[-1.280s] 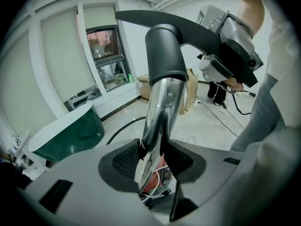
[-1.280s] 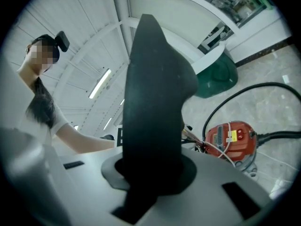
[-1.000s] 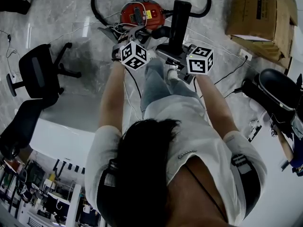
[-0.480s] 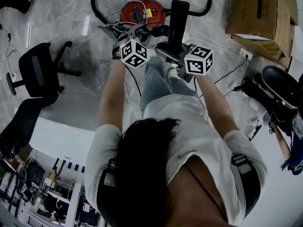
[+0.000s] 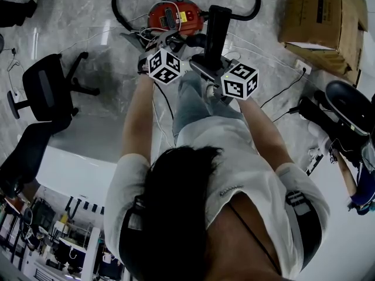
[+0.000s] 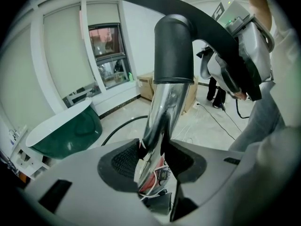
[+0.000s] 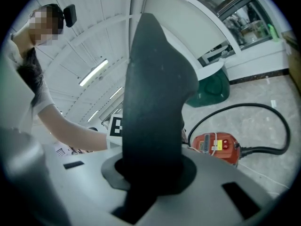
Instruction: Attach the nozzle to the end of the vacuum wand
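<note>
Both grippers clamped: wand in left, nozzle in right.
Left gripper point(image 6: 153, 159) jaws about half closed, pads pressing the chrome wand point(image 6: 165, 108). Right gripper point(image 7: 149, 175) jaws narrow, gripping the black nozzle point(image 7: 157, 98). Nozzle collar sits over the wand's upper end, above the floor, near the red vacuum point(image 5: 174, 15).

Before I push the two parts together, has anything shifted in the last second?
The right gripper rolled a little: its marker cube swung down and leftward in the head view, and the black nozzle it clamps leaned slightly left with it. Nothing was taken or let go. The left gripper stayed clamped on the chrome wand; the red vacuum canister stayed put.
</note>
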Motion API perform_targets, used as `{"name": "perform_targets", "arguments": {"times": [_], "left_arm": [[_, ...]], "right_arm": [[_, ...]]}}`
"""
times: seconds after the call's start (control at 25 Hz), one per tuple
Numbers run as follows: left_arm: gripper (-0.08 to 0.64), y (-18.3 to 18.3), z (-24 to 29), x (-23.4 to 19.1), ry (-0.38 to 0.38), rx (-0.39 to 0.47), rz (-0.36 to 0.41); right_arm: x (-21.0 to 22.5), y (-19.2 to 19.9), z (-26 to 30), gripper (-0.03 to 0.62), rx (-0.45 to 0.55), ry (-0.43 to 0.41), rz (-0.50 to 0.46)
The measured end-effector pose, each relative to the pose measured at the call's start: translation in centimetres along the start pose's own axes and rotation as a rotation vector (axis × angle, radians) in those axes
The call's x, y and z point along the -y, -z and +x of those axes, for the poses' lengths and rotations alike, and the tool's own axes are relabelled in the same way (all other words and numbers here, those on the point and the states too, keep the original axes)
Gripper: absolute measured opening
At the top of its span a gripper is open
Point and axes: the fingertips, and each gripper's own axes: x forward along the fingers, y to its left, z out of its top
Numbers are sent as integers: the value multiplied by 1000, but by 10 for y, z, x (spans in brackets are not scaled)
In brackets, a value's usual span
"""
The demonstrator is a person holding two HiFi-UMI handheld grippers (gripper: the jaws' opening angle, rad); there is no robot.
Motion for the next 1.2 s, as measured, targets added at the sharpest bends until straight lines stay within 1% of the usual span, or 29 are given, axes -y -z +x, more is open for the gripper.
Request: {"name": "perform_targets", "arguments": {"times": [0.32, 0.48, 0.64, 0.84, 1.2], "left_arm": [[166, -3, 2, 0, 4, -4, -20], [166, -4, 6, 0, 8, -5, -13], [164, -4, 7, 0, 10, -8, -3], [166, -4, 5, -1, 2, -1, -13], [166, -4, 5, 1, 10, 2, -36]], "right_arm": [[3, 2, 1, 71, 13, 70, -69], [7, 3, 3, 71, 26, 109, -107], [8, 4, 3, 71, 34, 130, -137], [10, 5, 5, 71, 47, 168, -193], [14, 7, 5, 71, 69, 218, -261]]}}
